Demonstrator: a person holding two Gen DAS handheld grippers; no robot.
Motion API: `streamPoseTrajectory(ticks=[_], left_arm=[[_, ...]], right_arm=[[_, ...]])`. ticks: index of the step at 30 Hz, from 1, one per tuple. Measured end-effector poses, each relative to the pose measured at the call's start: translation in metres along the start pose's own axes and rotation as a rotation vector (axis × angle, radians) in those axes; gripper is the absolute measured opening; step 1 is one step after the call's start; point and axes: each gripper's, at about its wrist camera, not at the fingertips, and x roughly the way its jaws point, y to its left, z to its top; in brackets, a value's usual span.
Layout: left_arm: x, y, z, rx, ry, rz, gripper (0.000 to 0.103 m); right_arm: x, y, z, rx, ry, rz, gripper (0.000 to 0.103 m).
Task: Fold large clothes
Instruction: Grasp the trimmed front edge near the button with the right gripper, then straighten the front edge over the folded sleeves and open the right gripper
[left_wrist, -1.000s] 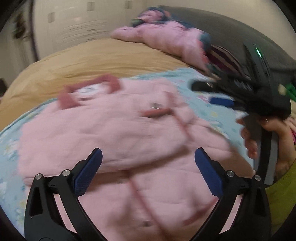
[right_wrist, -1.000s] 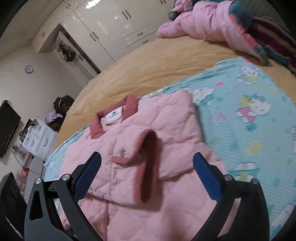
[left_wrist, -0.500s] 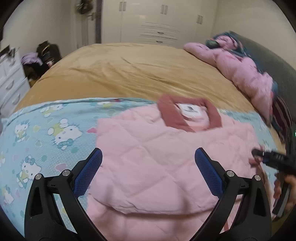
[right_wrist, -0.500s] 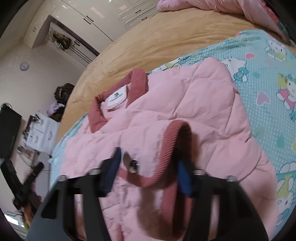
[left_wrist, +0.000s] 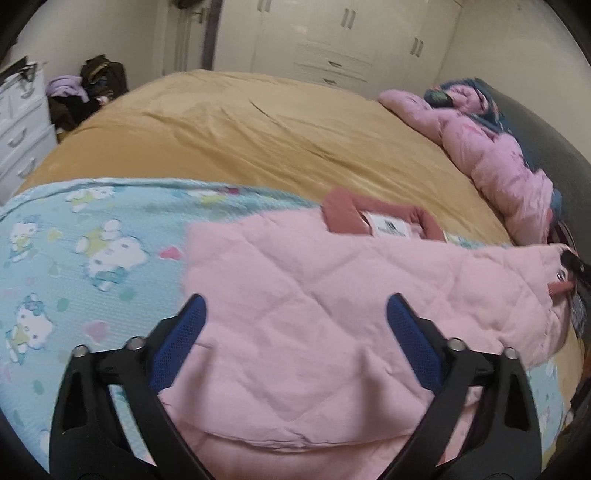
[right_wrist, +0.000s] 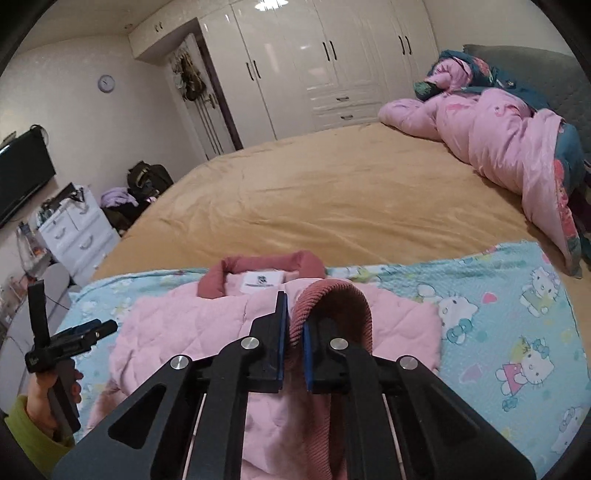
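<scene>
My right gripper (right_wrist: 293, 332) has its fingers clamped tight on the dark-pink ribbed cuff (right_wrist: 334, 299) of the pink quilted jacket (left_wrist: 314, 302), which lies on the cartoon-cat blanket (left_wrist: 92, 251) spread over the bed (right_wrist: 332, 192). My left gripper (left_wrist: 295, 325) hovers above the jacket's edge at six o'clock, fingers wide but closing, gripping nothing. The collar (left_wrist: 345, 216) points toward twelve o'clock.

Pink quilted jacket (left_wrist: 295, 295) (rose collar (right_wrist: 266, 262))
</scene>
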Motion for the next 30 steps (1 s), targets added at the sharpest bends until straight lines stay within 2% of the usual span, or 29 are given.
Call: streamPoseTrajectory(ticks=[2, 5, 6, 13, 14, 17, 18, 20, 22, 24, 30], left_arm=[[0.01, -0.008, -0.008, 0.015, 0.033, -0.025, 0.059], [0.025, -0.016, -0.021, 0.034, 0.08, -0.049, 0.043], [0.029, -0.019, -0.025, 0.048, 0.094, -0.042, 0.041], [0.048, -0.03, -0.042, 0.107, 0.139, -0.003, 0.039], [0.05, -0.029, -0.042, 0.109, 0.143, -0.003, 0.039], [0.055, -0.027, -0.043, 0.108, 0.156, -0.007, 0.039], [0.056, -0.026, -0.043, 0.108, 0.158, -0.007, 0.039], [0.059, -0.028, -0.045, 0.117, 0.158, 0.002, 0.039], [0.06, -0.029, -0.048, 0.129, 0.156, 0.009, 0.039], [0.062, -0.028, -0.048, 0.124, 0.158, 0.002, 0.039], [0.062, -0.026, -0.048, 0.128, 0.158, -0.006, 0.039]], right_arm=[[0.004, -0.004, -0.007, 0.009, 0.008, -0.011, 0.007], [0.012, -0.012, -0.018, 0.026, 0.028, -0.022, 0.007], [0.015, -0.012, -0.023, 0.023, 0.034, -0.027, 0.007], [0.026, -0.015, -0.037, 0.024, 0.075, -0.067, 0.008], [0.026, -0.016, -0.038, 0.034, 0.083, -0.064, 0.011], [0.021, -0.017, -0.039, 0.036, 0.08, -0.117, 0.031], [0.016, -0.018, -0.039, 0.038, 0.066, -0.147, 0.04], [0.006, -0.015, -0.038, 0.043, 0.029, -0.177, 0.048], [0.001, -0.006, -0.036, 0.031, -0.006, -0.156, 0.056], [0.004, 0.01, -0.038, -0.012, -0.003, -0.112, 0.065], [0.054, 0.067, -0.057, -0.153, 0.126, -0.057, 0.071]])
